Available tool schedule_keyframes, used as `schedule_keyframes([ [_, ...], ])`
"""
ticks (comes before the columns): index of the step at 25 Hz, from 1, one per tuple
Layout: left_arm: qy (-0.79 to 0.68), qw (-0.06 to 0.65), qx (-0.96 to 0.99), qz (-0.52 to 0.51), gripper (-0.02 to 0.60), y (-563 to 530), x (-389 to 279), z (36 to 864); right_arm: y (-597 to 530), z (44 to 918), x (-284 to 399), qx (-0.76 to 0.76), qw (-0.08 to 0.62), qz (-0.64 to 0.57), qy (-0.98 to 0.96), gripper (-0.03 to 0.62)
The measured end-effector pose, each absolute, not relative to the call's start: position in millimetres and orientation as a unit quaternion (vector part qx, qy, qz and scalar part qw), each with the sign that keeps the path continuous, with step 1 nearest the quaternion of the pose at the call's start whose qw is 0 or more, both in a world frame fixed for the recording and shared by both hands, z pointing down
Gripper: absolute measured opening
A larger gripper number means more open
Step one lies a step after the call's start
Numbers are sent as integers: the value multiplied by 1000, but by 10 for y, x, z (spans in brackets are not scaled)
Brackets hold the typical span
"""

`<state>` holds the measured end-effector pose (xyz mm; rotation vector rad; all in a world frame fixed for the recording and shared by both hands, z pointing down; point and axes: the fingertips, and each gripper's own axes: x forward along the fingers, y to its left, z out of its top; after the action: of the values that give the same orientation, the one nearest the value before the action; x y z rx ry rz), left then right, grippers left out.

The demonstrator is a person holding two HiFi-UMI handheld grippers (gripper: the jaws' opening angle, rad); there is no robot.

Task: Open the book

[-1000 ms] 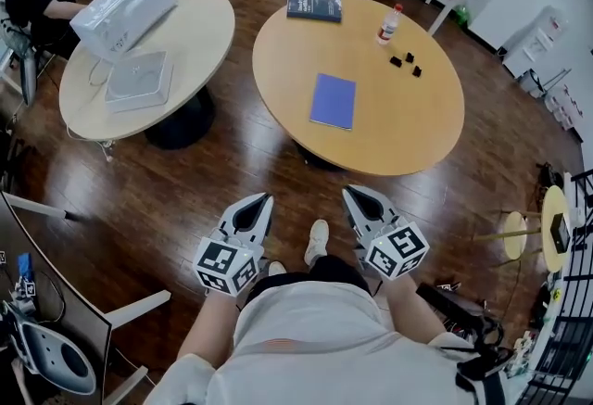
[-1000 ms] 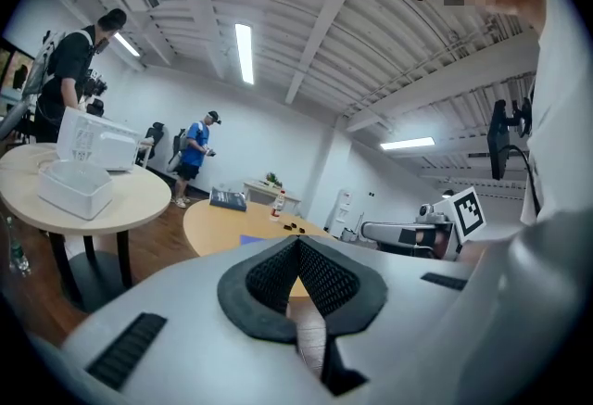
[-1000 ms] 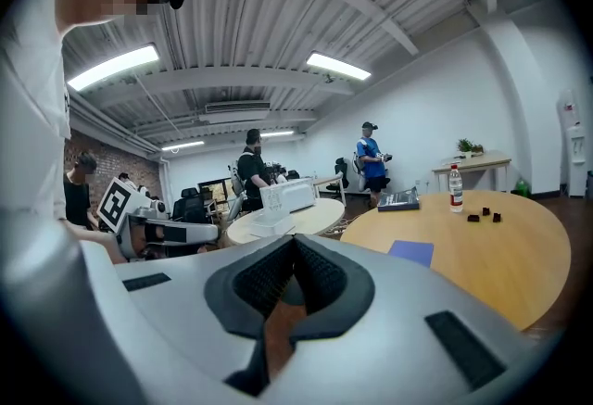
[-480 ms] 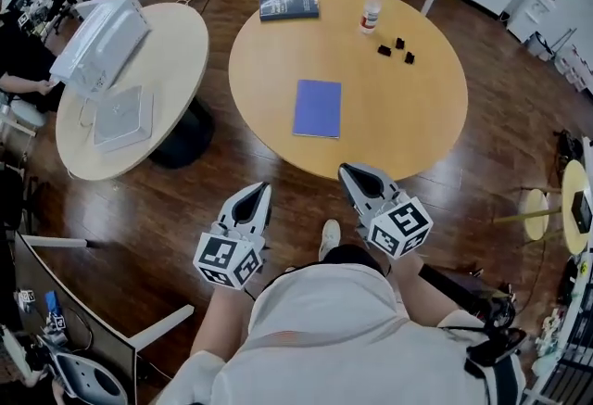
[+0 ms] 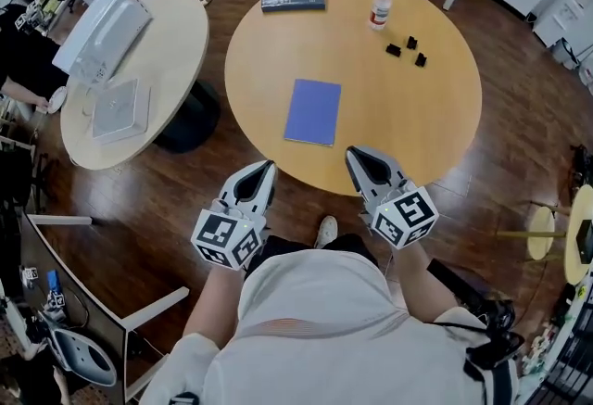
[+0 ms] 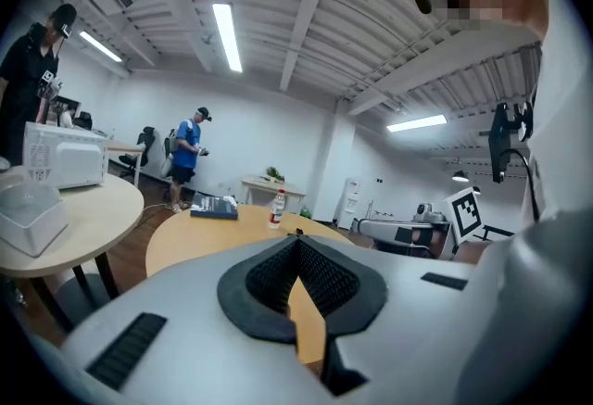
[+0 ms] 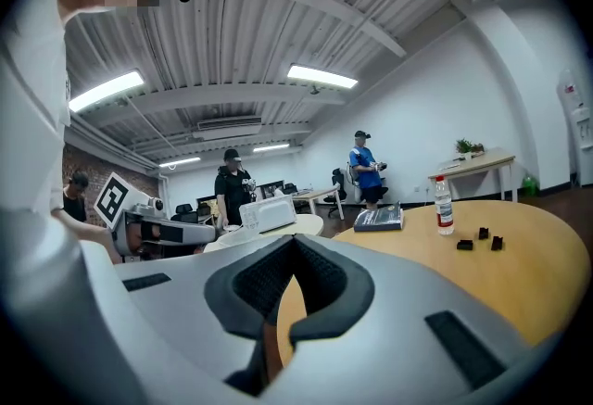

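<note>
Round table (image 5: 417,144) with a closed blue book (image 5: 313,111), two pairs of tongs poised at its lower edge.
The table fills the upper middle of the frame; the book lies flat at centre, cover down, likely set within easy reach for opening. Below it, the left tongs (image 5: 264,170) and right tongs (image 5: 357,156) hover apart from the book, each with jaws pressed together, gripping nothing.
</note>
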<state>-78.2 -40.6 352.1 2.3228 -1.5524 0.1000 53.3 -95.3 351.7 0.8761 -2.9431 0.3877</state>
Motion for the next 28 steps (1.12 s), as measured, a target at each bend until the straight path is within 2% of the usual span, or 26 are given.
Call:
schedule_keyframes([
  [13, -483, 181, 855, 49, 6, -1028, -760, 3671, -1307, 3769, 687, 356, 29, 158, -921, 3],
  [23, -403, 186, 892, 81, 6, -1485, -1470, 3978, -1566, 3863, -41, 436, 51, 164, -883, 3],
  [28, -357, 188, 910, 99, 6, -1572, -1561, 4150, -1573, 3928, -148, 478, 65, 168, -860, 3],
])
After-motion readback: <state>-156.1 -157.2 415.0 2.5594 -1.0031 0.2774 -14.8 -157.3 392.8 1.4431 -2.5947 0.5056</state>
